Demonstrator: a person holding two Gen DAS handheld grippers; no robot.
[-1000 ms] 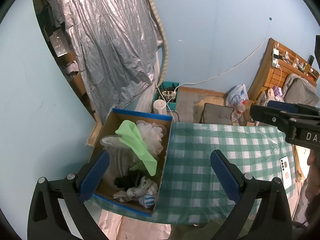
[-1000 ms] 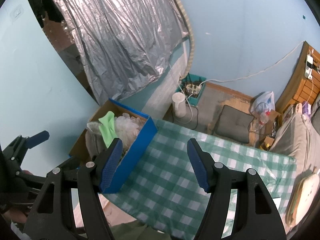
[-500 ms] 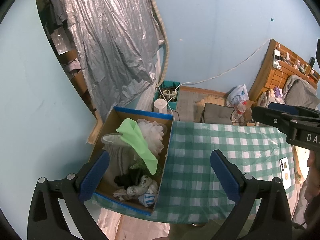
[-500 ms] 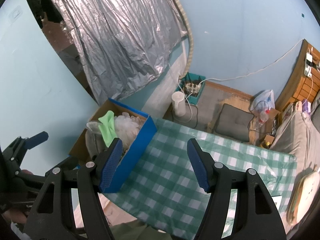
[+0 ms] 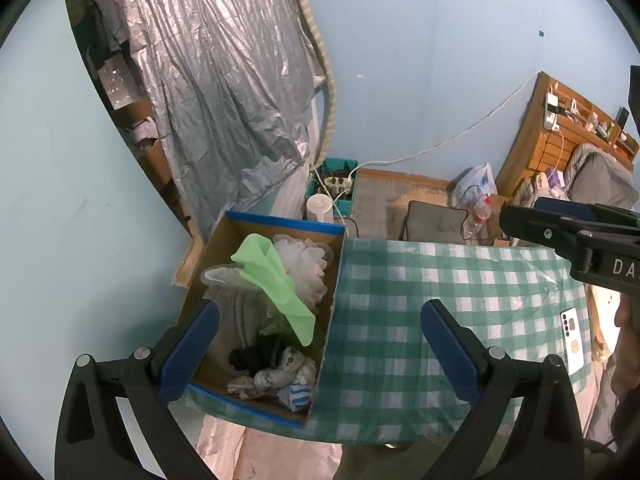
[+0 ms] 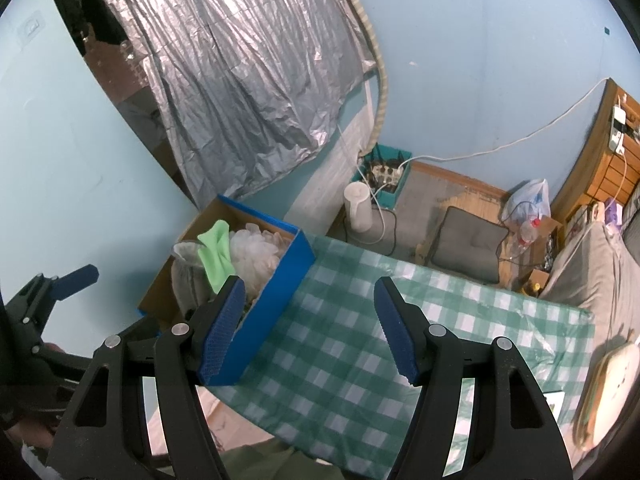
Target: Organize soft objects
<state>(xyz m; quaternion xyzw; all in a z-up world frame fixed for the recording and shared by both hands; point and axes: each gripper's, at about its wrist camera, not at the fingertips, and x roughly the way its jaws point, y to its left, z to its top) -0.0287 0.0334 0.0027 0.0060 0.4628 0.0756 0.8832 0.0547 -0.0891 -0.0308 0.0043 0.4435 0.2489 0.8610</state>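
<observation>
Cloths [image 5: 276, 280] are seen piled in the box [image 5: 280, 224] at the table's [image 5: 440, 280] left end.
Both claws, left [image 5: 320, 350] and right [image 6: 308, 328], are held apart and empty above; sorting seems finished, so little is called for beyond withdrawal.

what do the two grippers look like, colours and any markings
Both match: the left gripper and right gripper have black plastic frames with triangular cut-outs, silver pivot bolts, and two long fingers faced with blue ribbed pads. Seen from the left wrist view, the right gripper's body carries white lettering starting "DA". No cables or sleeves are clearly visible.
</observation>
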